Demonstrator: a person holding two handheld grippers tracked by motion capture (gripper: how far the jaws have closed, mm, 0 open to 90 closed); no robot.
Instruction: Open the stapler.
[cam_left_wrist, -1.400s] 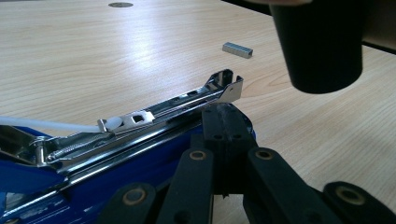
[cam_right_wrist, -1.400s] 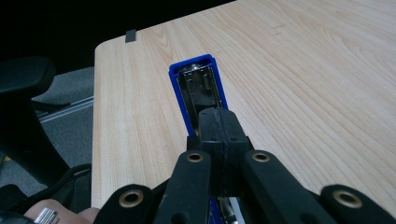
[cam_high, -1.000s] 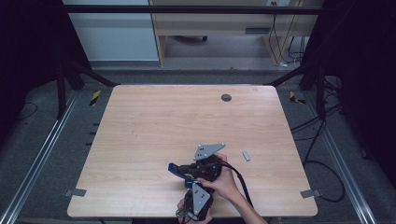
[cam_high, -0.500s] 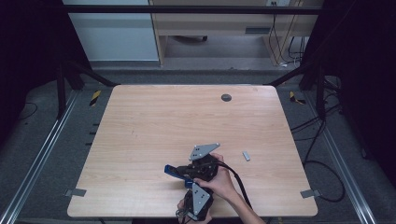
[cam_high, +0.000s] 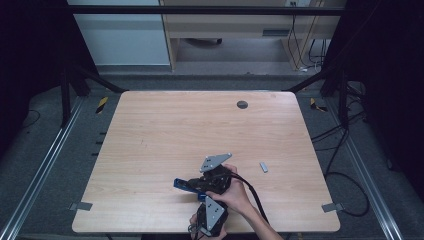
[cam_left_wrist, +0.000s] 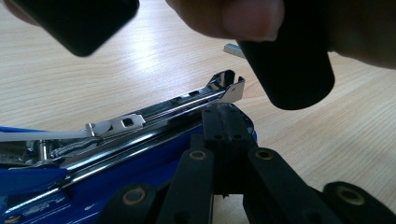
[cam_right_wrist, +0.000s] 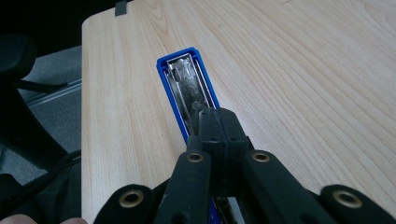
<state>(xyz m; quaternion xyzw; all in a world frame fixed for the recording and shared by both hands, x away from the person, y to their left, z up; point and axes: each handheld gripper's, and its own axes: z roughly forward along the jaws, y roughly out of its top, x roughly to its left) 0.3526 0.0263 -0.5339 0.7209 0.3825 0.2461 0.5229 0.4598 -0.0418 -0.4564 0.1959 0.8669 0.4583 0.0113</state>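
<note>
A blue stapler (cam_high: 181, 184) lies opened near the table's front edge. In the right gripper view its blue top cover (cam_right_wrist: 182, 88), with the metal lining up, stretches away from my right gripper (cam_right_wrist: 218, 123), whose jaws are closed on the cover's near end. In the left gripper view the stapler's shiny magazine (cam_left_wrist: 187, 100) and blue base (cam_left_wrist: 116, 182) run to the left, and my left gripper (cam_left_wrist: 224, 119) is shut against the base's front end. From above, the right gripper (cam_high: 200, 184) sits over the stapler and the left gripper (cam_high: 208, 197) points at it from the front edge.
A short grey strip of staples (cam_high: 263, 167) lies on the wooden table (cam_high: 200, 125) to the right of the hands. A dark round grommet (cam_high: 242, 104) sits near the far edge. A black chair (cam_right_wrist: 18, 107) stands off the table's corner. Cables trail on the floor at the right.
The right gripper and the stapler have drifted slightly to the left. The left gripper has stayed where it was.
</note>
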